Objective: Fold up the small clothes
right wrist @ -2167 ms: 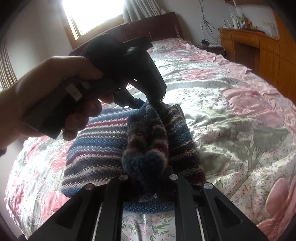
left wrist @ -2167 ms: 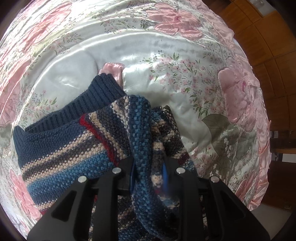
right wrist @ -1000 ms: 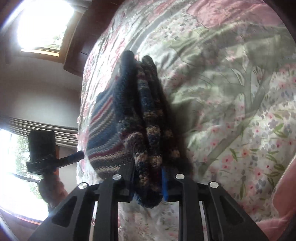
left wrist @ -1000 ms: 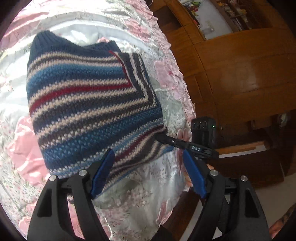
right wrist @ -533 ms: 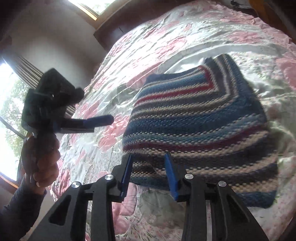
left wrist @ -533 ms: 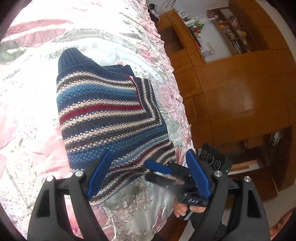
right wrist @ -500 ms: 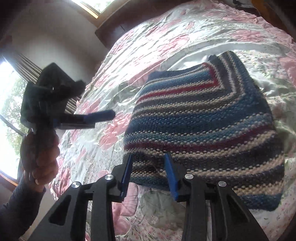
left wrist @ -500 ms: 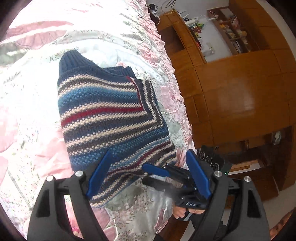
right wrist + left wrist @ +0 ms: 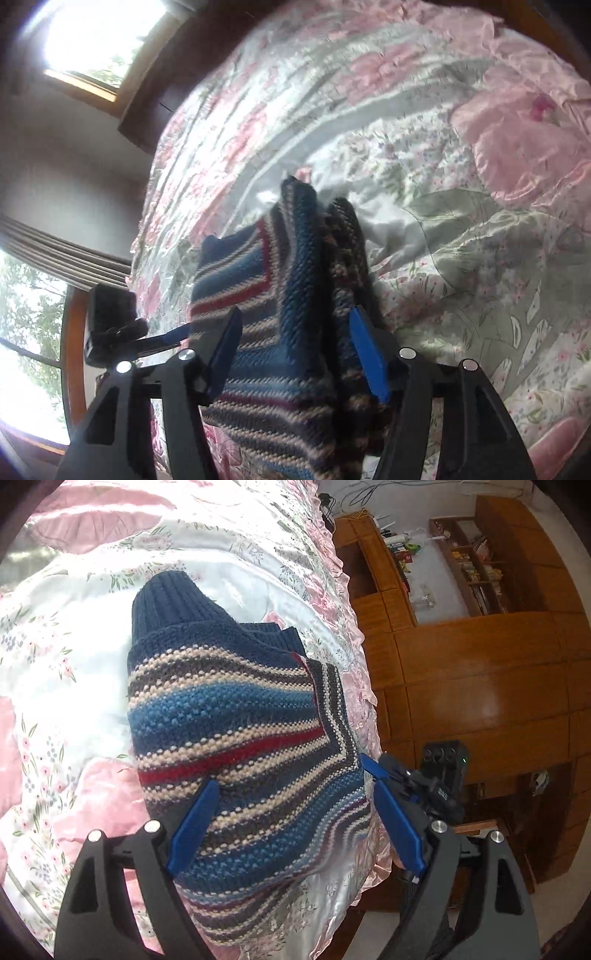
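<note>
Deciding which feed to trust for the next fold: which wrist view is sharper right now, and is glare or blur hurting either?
Left wrist view: sharp and evenly lit, striped sweater knit crisp, only mild sheen on the satin bedspread. Right wrist view: motion-blurred throughout, the window blown out at upper left, that side of the room dark. Both show fisheye bending at the edges.

I read this as a home bedroom. A bed (image 9: 258, 535) under a pink floral satin quilt (image 9: 480, 147) fills both views. Wooden cabinets (image 9: 480, 686) with cluttered shelves (image 9: 465, 565) line one side; a window (image 9: 103, 40) and curtain (image 9: 55, 254) sit beyond the bed.
</note>
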Tool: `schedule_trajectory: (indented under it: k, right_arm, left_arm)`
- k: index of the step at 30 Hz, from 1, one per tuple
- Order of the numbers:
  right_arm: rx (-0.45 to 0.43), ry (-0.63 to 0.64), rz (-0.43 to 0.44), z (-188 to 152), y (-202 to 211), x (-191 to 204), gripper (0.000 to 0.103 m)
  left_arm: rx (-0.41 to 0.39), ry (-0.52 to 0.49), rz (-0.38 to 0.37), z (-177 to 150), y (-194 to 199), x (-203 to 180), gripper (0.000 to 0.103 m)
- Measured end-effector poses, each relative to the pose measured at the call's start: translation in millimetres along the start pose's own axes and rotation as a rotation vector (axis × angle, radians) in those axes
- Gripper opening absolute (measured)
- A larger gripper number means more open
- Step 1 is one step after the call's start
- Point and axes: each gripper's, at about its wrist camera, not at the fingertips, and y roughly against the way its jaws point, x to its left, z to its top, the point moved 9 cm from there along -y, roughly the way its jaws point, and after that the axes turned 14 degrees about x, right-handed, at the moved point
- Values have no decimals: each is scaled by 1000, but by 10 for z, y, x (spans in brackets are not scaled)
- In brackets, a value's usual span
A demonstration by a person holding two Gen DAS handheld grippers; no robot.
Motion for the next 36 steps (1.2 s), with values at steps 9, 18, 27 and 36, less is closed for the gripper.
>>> schedule_trajectory:
  k: [9, 18, 27, 36]
  right_arm:
    - [105, 47, 38, -65, -144, 33, 55]
    - [98, 85, -2, -156, -178, 60, 53]
    - [110, 75, 48, -69, -110, 4, 54]
    - [133, 115, -4, -108, -202, 16, 21]
  left_arm:
    - [35, -46, 73, -117, -43, -85, 85]
    - [39, -81, 60, -188, -28, -298, 85]
    - [49, -86, 58, -193, -60, -323, 85]
    - [89, -83, 69, -212, -182, -333, 85]
